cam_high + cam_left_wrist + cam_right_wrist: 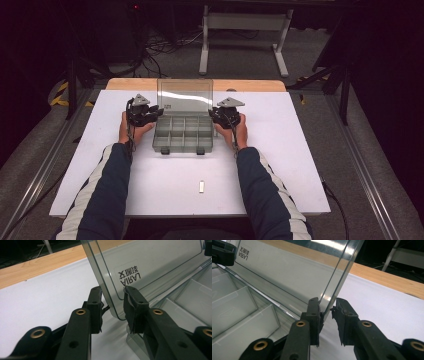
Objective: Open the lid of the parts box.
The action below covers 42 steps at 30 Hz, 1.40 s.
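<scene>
Fingers (96, 305) of both my grippers stand slackened around the compartment box's (183, 135) raised lid (185, 96); opening done, letting go remains.

Clear plastic organizer box (183, 134), centre of the white table, compartments empty; its transparent lid (185, 96) stands upright, hinged along the box's 12 o'clock edge.

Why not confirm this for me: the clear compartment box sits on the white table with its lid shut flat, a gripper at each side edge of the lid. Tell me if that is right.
Not quite. The lid is not shut flat: it stands raised above the clear compartment box, as the high view shows. The rest holds: the box sits on the white table, with the left gripper and the right gripper each straddling a side edge of the lid.
</scene>
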### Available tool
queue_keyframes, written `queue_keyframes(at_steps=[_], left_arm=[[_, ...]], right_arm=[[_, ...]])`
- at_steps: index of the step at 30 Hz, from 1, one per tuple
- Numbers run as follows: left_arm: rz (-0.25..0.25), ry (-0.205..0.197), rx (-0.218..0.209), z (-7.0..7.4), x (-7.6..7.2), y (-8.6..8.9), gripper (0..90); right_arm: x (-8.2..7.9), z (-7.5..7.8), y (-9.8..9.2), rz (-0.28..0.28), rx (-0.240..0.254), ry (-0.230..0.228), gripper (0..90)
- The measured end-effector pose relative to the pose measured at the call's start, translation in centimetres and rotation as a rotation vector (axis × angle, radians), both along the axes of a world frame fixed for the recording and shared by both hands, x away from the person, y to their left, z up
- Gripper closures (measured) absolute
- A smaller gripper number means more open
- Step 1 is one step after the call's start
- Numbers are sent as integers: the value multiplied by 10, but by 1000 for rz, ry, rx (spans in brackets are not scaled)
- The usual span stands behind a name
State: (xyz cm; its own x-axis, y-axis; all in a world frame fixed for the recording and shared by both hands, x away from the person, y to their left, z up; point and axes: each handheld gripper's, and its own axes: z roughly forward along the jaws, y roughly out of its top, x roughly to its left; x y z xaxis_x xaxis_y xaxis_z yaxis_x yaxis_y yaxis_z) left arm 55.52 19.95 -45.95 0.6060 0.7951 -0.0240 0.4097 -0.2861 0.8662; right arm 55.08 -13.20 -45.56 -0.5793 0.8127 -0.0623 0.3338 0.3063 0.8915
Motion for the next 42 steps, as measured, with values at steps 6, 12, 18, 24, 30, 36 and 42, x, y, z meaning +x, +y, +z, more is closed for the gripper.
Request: queue_keyframes(at_steps=[6, 12, 18, 24, 30, 36, 42], left_arm=[[1, 1, -5, -1, 0, 0, 677], [6, 2, -2, 0, 0, 0, 676], [9, 0, -5, -1, 0, 0, 668], [12, -3, 5, -1, -1, -2, 667], [16, -11, 20, -1, -1, -7, 668], [26, -37, 64, 6, -4, -8, 620], [24, -79, 84, 20, -12, -9, 581]], right_arm=[[-2, 0, 2, -11, -16, -14, 739], [-3, 0, 4, -16, -34, -24, 737], [-3, 0, 4, -22, -45, -32, 731], [-4, 0, 8, -44, -84, -53, 699], [-4, 0, 10, -47, -114, -61, 672], [-4, 3, 7, -42, -136, -65, 615], [-8, 13, -1, -44, -110, -65, 588]])
